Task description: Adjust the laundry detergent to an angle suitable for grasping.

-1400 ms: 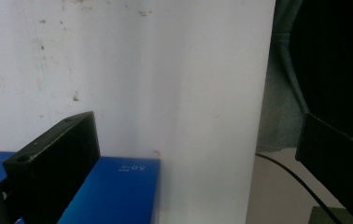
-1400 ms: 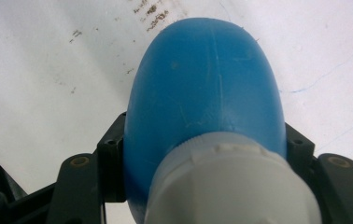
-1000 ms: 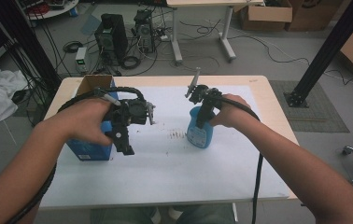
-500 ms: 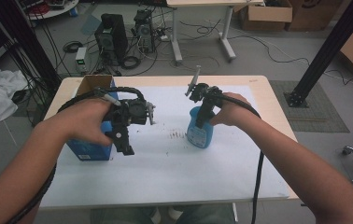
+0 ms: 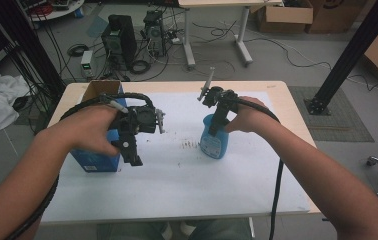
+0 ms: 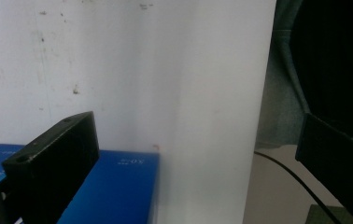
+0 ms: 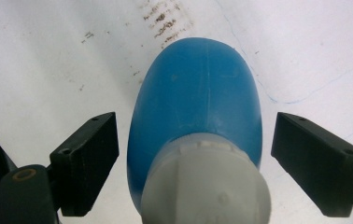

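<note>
A blue plastic bottle [image 5: 214, 144] with a white cap stands upright on the white sheet [image 5: 177, 185]. My right gripper [image 5: 218, 126] points down over its neck. In the right gripper view the bottle [image 7: 198, 98] sits between the two black jaws with a gap on each side; the jaws have just been opening and the pads do not press on it. My left gripper [image 5: 128, 150] hovers beside a blue cardboard box [image 5: 94, 161] at the left. In the left gripper view my left gripper [image 6: 198, 135] is open, with nothing between its jaws and the box [image 6: 114, 186] low at the left.
Small brown marks [image 5: 191, 145] dot the sheet just left of the bottle. The wooden table's edge [image 5: 289, 102] runs close behind and right of the bottle. Computers, cables, cardboard boxes and a black post stand on the floor beyond.
</note>
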A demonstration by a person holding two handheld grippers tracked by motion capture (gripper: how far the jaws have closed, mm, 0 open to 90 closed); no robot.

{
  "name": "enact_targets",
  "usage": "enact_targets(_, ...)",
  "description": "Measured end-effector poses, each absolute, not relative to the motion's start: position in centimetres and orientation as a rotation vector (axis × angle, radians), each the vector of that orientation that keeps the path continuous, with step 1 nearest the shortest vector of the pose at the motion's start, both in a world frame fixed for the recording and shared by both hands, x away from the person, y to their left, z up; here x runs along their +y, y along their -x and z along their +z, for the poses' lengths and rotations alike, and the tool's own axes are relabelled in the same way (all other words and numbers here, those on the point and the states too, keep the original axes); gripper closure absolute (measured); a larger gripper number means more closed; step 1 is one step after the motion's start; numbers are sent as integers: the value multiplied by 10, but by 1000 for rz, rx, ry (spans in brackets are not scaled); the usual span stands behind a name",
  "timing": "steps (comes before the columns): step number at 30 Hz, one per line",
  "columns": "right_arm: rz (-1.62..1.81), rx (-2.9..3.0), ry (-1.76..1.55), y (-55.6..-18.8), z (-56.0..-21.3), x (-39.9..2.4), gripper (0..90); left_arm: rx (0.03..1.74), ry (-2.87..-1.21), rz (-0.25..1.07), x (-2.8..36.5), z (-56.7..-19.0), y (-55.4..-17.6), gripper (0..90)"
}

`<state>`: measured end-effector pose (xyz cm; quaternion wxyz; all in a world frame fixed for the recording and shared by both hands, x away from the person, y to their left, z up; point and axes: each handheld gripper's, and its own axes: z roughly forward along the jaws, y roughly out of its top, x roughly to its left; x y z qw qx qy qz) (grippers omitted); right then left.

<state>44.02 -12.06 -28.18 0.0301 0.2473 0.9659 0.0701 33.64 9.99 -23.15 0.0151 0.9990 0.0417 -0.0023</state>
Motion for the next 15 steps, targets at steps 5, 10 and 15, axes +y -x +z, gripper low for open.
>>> enact_targets(5, 205, 2987, -727, -441, -278, -119, 120, 131, -3113, -7, 100, -232, -337, 1)
enact_targets(10, 205, 2997, -703, -441, -276, -116, 96, 130, -3112, -9, 101, -233, -337, 1)
enact_targets(15, 189, 2984, -697, -441, -274, -115, 48, 139, -3113, -15, 101, -234, -338, 1)
